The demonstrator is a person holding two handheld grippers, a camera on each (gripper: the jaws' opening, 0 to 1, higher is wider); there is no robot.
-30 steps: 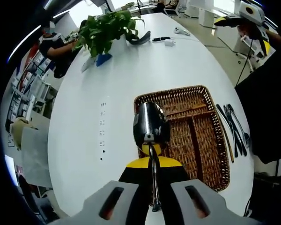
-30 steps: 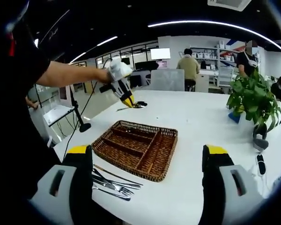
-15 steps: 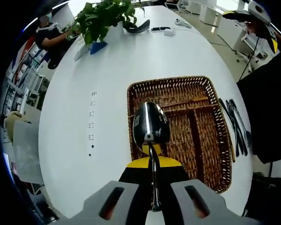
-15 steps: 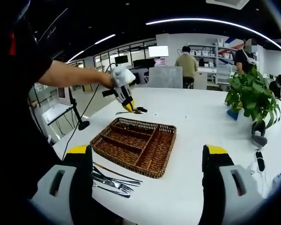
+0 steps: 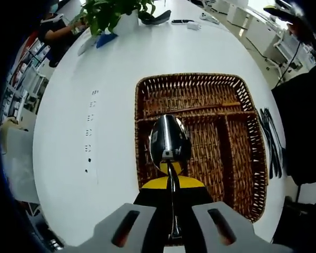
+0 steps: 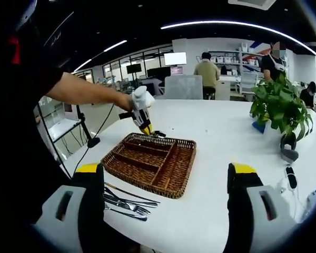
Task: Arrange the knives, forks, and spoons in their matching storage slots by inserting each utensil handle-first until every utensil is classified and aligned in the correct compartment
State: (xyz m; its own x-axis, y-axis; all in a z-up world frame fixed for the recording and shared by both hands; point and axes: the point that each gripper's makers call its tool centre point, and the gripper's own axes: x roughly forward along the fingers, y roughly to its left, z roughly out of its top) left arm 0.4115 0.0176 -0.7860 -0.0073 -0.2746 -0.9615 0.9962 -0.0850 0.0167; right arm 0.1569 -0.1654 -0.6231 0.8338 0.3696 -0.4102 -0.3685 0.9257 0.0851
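Spoon is clamped by its handle in the left claw, bowl over the wicker tray. Right claw stands wide, empty. Cutlery beside the tray is partly hidden behind its jaw.

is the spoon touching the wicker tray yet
Cannot tell. In the left gripper view the spoon, held in the left gripper, overlaps the wicker tray; no gap or contact shows plainly.

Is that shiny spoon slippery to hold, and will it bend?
The spoon looks like polished metal, so probably slippery; the left gripper holds only its thin handle, so it might twist. It looks stiff, unlikely to bend. Its rounded bowl may rock in the basket.
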